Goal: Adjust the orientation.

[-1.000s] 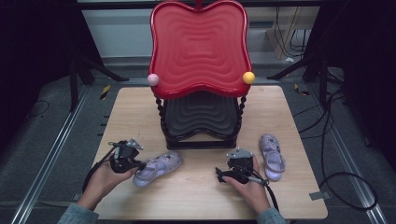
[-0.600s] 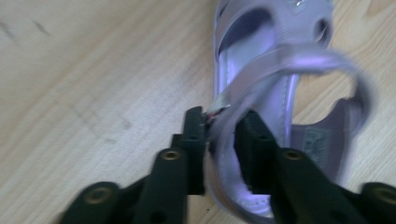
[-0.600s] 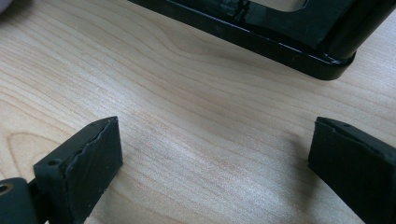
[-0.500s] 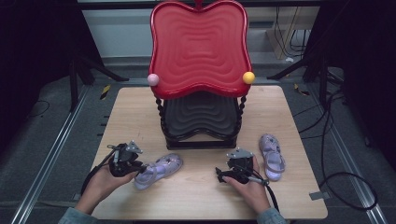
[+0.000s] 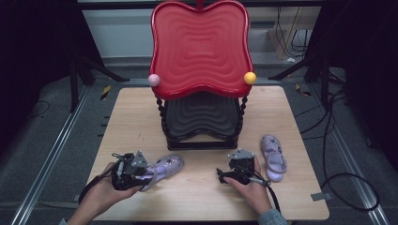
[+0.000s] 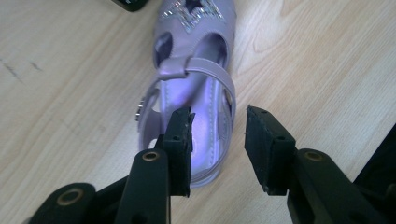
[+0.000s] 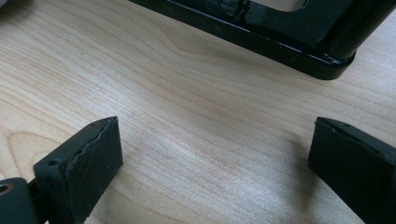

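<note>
A lilac sandal (image 5: 165,167) lies on the wooden table (image 5: 202,197) at the front left, toe toward the rack. My left gripper (image 5: 149,176) is at its heel. In the left gripper view the left gripper (image 6: 219,116) is open: one fingertip (image 6: 180,140) sits inside the sandal's (image 6: 205,70) heel, the other stands outside its side wall. A second lilac sandal (image 5: 273,151) lies at the right. Beside it my right gripper (image 5: 221,177) points left. In its own view the right gripper (image 7: 215,123) is wide open over bare wood.
A two-tier rack stands at the table's middle back, with a red wavy tray (image 5: 201,47) over a black one (image 5: 202,115). A pink ball (image 5: 154,79) and an orange ball (image 5: 250,78) cap its posts. The rack's black base (image 7: 261,32) lies just ahead of the right gripper.
My left gripper has edged a little closer onto the sandal's heel. The right hand and the other sandal have stayed put.
</note>
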### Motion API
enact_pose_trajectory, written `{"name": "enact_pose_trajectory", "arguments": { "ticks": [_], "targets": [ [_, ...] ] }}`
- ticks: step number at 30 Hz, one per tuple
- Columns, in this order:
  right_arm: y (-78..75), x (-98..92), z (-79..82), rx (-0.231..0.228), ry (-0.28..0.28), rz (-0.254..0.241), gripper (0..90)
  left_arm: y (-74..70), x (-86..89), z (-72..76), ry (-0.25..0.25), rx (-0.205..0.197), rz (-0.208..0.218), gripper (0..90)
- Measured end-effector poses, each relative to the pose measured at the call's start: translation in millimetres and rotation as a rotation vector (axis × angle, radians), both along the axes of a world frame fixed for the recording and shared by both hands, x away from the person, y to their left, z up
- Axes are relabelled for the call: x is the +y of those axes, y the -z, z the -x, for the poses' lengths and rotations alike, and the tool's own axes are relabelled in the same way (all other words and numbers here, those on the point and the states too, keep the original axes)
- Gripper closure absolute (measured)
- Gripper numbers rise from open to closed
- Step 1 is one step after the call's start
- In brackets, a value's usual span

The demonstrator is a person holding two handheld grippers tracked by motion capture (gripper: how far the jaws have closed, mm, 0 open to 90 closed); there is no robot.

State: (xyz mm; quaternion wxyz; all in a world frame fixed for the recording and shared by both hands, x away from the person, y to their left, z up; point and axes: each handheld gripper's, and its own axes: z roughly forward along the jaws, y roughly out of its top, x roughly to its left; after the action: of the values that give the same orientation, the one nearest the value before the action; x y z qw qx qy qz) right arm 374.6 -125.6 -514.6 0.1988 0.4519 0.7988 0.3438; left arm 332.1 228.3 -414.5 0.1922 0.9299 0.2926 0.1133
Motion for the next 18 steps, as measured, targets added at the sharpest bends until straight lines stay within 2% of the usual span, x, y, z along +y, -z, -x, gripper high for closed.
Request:
{"name": "enact_pose_trajectory", "arguments": {
  "ticks": [8,18],
  "targets": [
    [0.0,-0.1,0.0,0.000,-0.001,0.000,3.1,22.3,-10.7,-5.9,0.032,0.063,-0.079,67.7],
    [0.0,-0.3,0.0,0.000,-0.003,0.000,3.1,32.5,-13.8,-13.5,0.026,0.101,-0.090,77.5]
  ]
}}
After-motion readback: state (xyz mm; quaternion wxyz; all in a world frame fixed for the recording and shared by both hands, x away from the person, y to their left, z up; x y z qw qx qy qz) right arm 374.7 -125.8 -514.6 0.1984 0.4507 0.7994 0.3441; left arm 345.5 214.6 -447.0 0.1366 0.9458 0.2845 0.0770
